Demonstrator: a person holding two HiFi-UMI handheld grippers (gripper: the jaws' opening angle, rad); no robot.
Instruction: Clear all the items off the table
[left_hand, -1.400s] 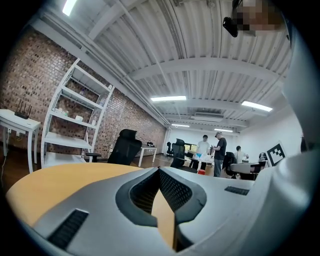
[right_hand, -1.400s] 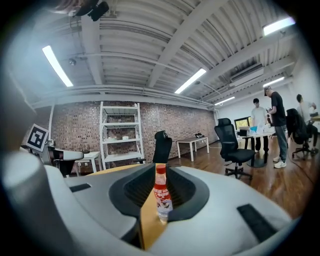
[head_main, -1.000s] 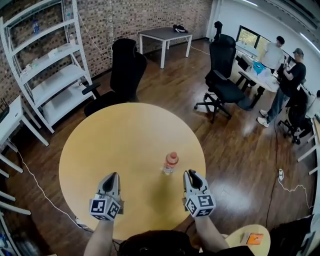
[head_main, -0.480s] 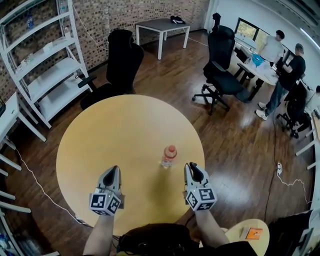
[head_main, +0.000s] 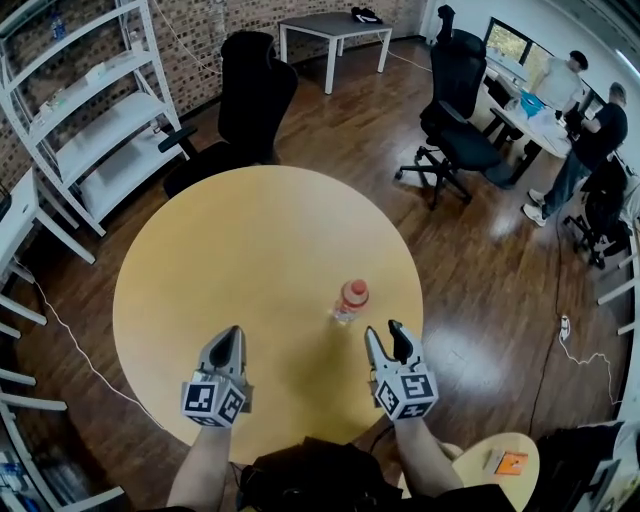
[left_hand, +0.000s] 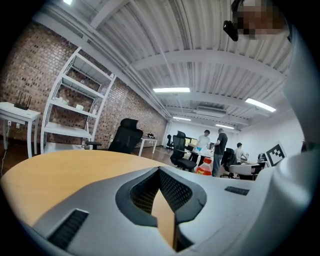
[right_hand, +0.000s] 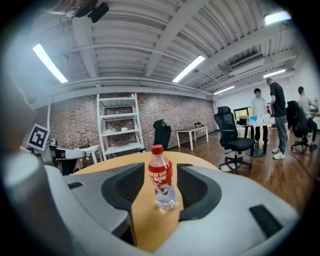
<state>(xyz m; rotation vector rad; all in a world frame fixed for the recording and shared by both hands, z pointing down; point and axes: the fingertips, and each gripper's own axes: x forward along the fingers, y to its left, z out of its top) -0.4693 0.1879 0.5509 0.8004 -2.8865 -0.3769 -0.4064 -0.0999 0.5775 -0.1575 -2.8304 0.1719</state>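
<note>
A clear bottle (head_main: 350, 300) with a red cap and red label stands upright on the round wooden table (head_main: 230, 250), right of its middle. My right gripper (head_main: 386, 336) sits just short of it at the near right. Its jaws have just been opening and stand open. In the right gripper view the bottle (right_hand: 161, 177) shows in line with the gap, a little ahead of the fingertips and untouched. My left gripper (head_main: 229, 343) hovers near the table's front edge, shut and empty. From the left gripper view the bottle (left_hand: 204, 166) appears off to the right.
A black office chair (head_main: 250, 100) stands behind the table and another (head_main: 460, 110) at the back right. White shelving (head_main: 90, 120) lines the brick wall on the left. People stand at a desk (head_main: 590, 130) far right. A small round stool (head_main: 505, 465) with an orange item is at my right.
The right gripper's jaws have spread apart. Both grippers have sunk a little toward the table top. The bottle has stayed where it was.
</note>
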